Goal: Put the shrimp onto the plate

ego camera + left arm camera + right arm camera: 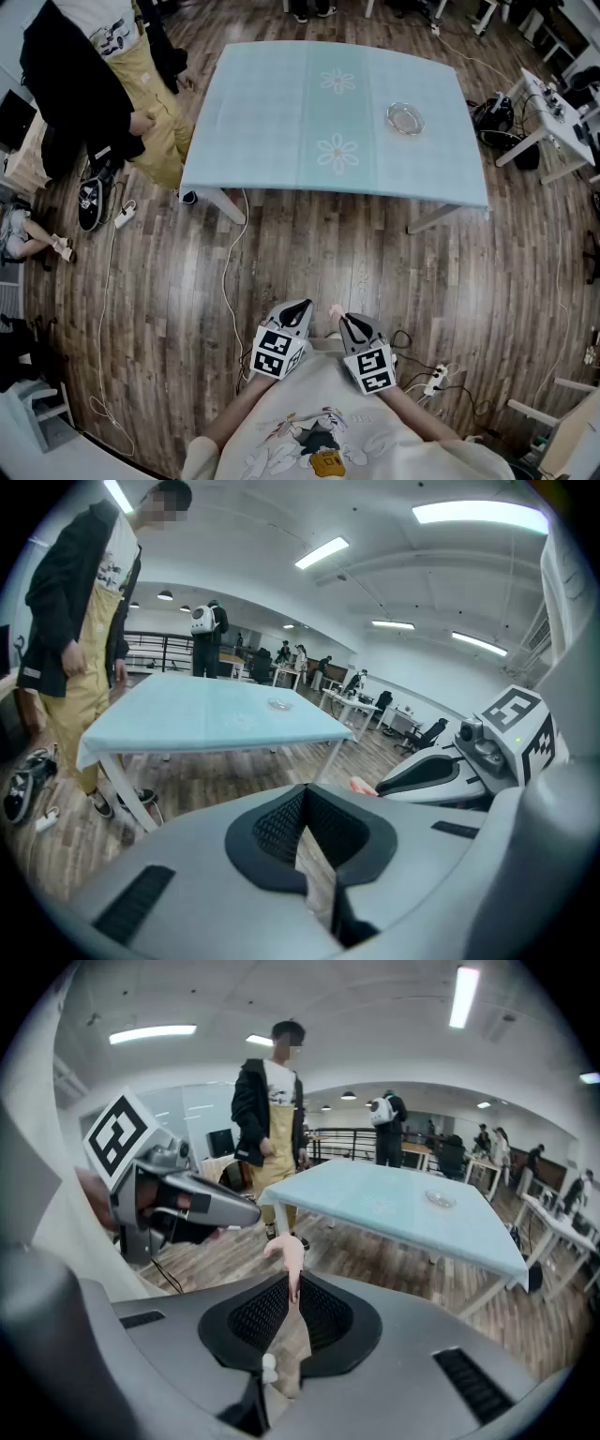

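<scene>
Your right gripper [292, 1283] pinched the shrimp [287, 1258], clearest in its own view; your left gripper [305, 794] was closed, empty.

Clear glass plate [405, 118], matt blue tbl cloth [272, 122], glossy wood floor [375, 272], smooth pink plastic-looking shrimp [287, 1260]

A large open office with a dark wood plank floor [375, 281] and a white ceiling lit by long strip lights [478, 514]. A surface [281, 122] under a pale blue cloth printed with flowers stands on white legs, with cables [228, 267] trailing across the floor near it. Desks [342, 703] and office chairs [433, 731] fill the far end, near a dark railing [150, 649].
</scene>
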A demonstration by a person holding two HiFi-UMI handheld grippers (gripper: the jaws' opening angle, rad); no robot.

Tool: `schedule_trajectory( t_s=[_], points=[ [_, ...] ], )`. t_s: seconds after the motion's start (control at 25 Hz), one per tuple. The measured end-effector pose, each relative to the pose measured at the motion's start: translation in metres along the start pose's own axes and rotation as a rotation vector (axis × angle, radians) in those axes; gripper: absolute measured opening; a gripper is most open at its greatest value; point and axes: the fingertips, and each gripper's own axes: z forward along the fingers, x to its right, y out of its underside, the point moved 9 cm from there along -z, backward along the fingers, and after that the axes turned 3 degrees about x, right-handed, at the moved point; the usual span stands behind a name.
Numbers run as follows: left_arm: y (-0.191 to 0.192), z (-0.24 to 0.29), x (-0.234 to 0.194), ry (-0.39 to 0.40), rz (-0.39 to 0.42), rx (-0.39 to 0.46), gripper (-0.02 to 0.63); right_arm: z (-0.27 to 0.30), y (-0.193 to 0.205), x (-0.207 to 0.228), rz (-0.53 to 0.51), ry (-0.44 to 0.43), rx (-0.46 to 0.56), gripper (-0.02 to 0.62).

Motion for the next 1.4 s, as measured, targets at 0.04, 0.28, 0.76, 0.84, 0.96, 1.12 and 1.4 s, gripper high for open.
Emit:
schedule_trajectory(
  t_s=[0.04,0.28,0.76,0.84,0.96,1.12,1.4],
  points=[
    [0.004,-0.003,0.018,0.051,0.01,-0.036,0.008,-0.017,0.009,-0.004,0.038,0.024,0.002,0.054],
    [0.026,-0.005,0.122,0.262,0.128,-0.197,0.008,-0.115,0.053,0.002,0.262,0.234,0.067,0.054],
    [0.041,0.03,0.249,0.43,0.226,-0.255,0.008,-0.189,0.113,0.023,0.456,0.337,0.24,0.055],
    [0.041,0.037,0.247,0.429,0.215,-0.265,0.006,-0.191,0.118,0.028,0.482,0.361,0.234,0.055],
    [0.038,0.056,0.239,0.433,0.199,-0.276,0.008,-0.183,0.118,0.047,0.505,0.386,0.229,0.055],
    [0.017,0.099,0.212,0.429,0.174,-0.272,0.008,-0.156,0.106,0.083,0.534,0.407,0.208,0.055],
    [-0.047,0.15,0.162,0.445,0.119,-0.208,0.008,-0.11,0.045,0.127,0.472,0.404,0.162,0.055]
  ],
)
